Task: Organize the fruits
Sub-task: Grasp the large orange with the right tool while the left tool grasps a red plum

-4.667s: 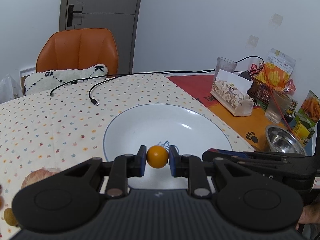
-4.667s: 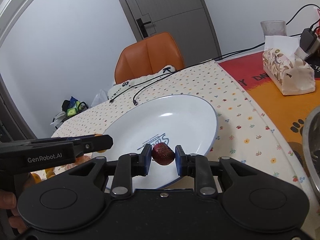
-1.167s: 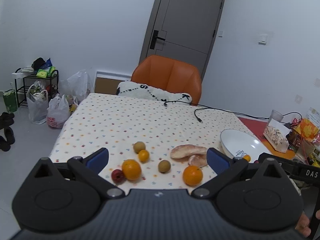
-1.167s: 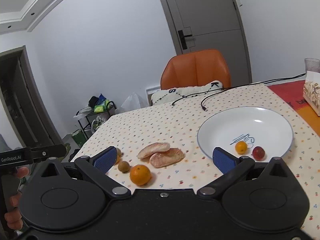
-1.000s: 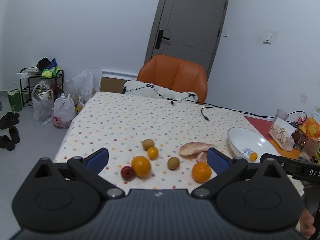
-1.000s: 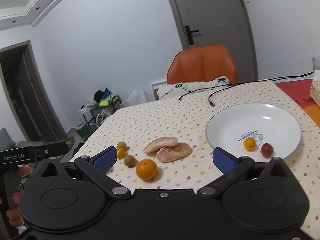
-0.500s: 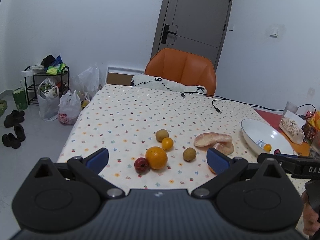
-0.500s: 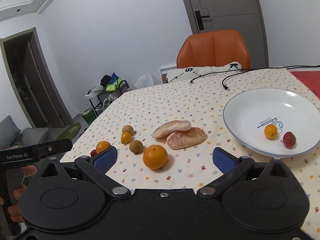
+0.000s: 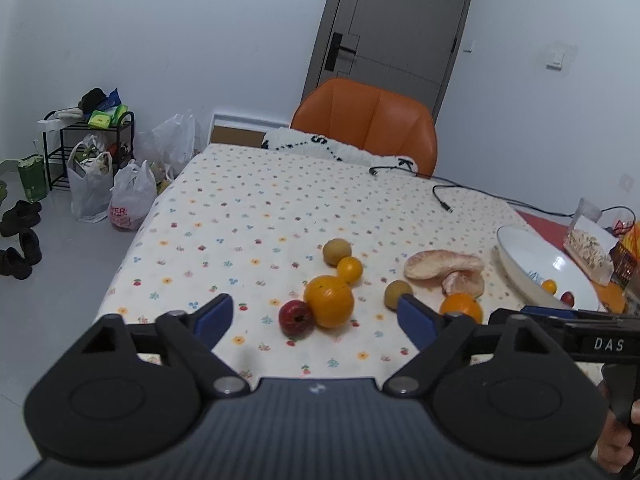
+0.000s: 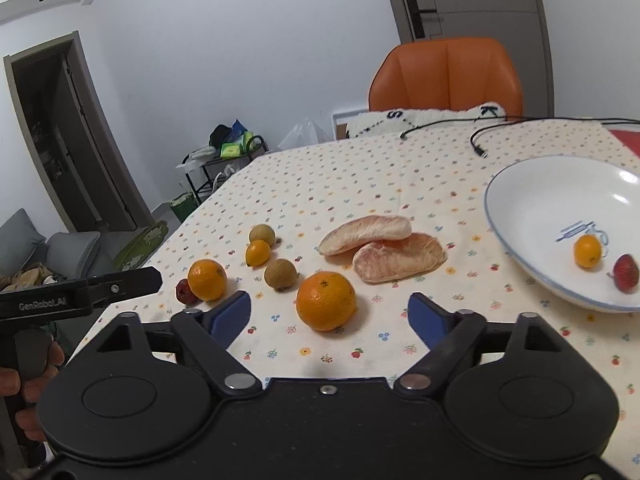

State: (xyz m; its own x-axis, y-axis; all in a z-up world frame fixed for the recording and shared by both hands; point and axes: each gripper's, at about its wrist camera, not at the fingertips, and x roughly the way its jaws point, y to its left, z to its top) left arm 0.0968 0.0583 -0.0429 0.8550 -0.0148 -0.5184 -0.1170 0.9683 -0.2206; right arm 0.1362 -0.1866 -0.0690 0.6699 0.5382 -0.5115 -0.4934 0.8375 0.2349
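I'm looking at a home dining room: floral-clothed table, orange chair, door, shoes, bags on the floor.

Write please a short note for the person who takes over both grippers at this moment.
Left gripper: open, empty, facing the red fruit and an orange.
Right gripper: open, empty, facing the nearer orange.
Done: one small orange fruit and one red fruit lie in the white plate.
Left: two oranges, three small fruits, two pomelo pieces and the red fruit remain on the tablecloth.
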